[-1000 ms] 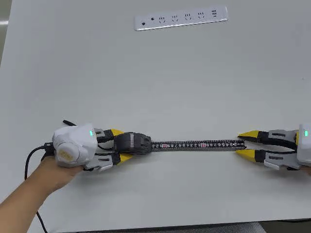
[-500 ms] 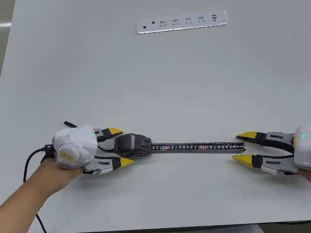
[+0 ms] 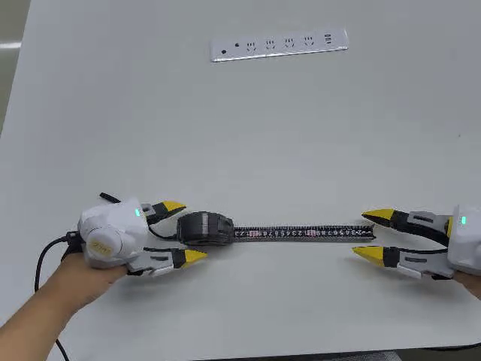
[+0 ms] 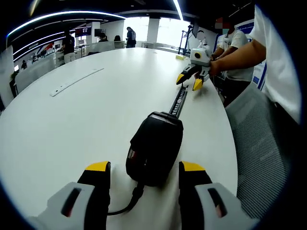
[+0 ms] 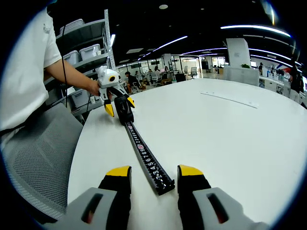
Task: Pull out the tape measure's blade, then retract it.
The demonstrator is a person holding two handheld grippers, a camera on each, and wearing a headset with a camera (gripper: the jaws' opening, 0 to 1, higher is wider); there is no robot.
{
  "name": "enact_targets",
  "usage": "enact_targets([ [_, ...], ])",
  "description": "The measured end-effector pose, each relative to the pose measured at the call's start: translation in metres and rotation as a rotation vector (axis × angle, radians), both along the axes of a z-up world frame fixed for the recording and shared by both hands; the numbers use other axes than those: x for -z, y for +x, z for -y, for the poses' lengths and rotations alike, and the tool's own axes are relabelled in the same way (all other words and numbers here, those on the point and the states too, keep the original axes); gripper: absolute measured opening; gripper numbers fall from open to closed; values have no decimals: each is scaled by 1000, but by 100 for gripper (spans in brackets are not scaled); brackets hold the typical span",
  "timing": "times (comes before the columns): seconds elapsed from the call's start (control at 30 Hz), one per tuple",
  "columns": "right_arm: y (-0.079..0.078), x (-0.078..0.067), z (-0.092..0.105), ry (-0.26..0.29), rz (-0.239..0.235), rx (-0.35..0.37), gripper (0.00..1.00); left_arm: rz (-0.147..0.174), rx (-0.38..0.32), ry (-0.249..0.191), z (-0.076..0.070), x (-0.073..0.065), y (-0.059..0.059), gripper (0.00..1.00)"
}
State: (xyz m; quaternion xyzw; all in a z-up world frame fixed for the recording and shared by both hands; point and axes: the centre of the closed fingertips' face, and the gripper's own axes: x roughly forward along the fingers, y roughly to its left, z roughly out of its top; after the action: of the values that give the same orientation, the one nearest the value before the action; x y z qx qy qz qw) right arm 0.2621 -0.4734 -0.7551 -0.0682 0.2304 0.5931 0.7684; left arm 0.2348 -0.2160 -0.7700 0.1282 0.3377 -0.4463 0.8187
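Since a second ago both claws have let go. The left gripper (image 3: 186, 231) no longer clamps the tape measure case (image 3: 204, 227), the right gripper (image 3: 363, 234) has released the blade (image 3: 301, 232), and both have drawn back a little. The blade itself lies as far out as it did then.

Now both claws stand released. The left jaws flank the case without touching it, and the right jaws straddle the blade's right end with a gap on each side. The case rests on the white table (image 3: 263, 135) near its front edge, and the blade runs flat from it towards the right.

We judge the pull-out done and the retract in hand. To do it well, we should grip the case squarely again with the left claw. We should also steady the tip with the right claw and walk it leftward, so the blade feeds in straight and does not whip. As the blade holds its length unaided, a lock may need freeing first.

The left gripper view shows a thin dark cord (image 4: 128, 203) trailing from the case's near end, which the head view hardly reveals. The right gripper view shows the end hook (image 5: 163, 184) lying untouched between the jaws. The head view adds the power strip (image 3: 279, 44) at the far side.
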Motion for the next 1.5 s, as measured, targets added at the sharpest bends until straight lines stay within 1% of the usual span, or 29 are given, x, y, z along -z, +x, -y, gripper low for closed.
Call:
enact_targets([
  [0.23,0,-6,-2,6,11,34,39,9,-42,-11,-3,-4,1,58],
  [0.3,0,-8,-3,16,3,50,40,14,-61,-19,-4,-7,1,58],
  [0.37,-1,-12,-5,41,-4,66,40,16,-71,-24,-3,-9,1,57],
  [0.43,-2,-13,-5,36,3,73,41,19,-82,-29,-4,-11,0,58],
  [0.7,-9,-13,-6,31,-12,86,42,27,-126,-52,-9,-19,-4,59],
  [0.77,-10,-17,-7,55,-28,108,42,32,-139,-57,-10,-20,-5,59],
  [0.8,-10,-18,-7,62,-25,111,43,32,-144,-61,-11,-20,-5,59],
  [0.97,-15,-17,-8,54,-20,122,43,37,-167,-69,-13,-24,-9,59],
  [1.2,-12,-18,-7,48,-7,161,46,45,-199,-83,-15,-28,-14,60],
  [1.27,-14,-18,-8,46,-12,168,47,47,-208,-82,-16,-28,-15,60],
  [1.3,-17,-18,-8,44,-11,171,47,52,-218,-86,-18,-29,-15,61],
  [1.37,-19,-18,-8,41,-10,177,48,52,-235,-93,-19,-30,-15,61],
  [1.5,-22,-19,-8,39,-12,197,49,59,-258,-97,-22,-33,-18,62],
])
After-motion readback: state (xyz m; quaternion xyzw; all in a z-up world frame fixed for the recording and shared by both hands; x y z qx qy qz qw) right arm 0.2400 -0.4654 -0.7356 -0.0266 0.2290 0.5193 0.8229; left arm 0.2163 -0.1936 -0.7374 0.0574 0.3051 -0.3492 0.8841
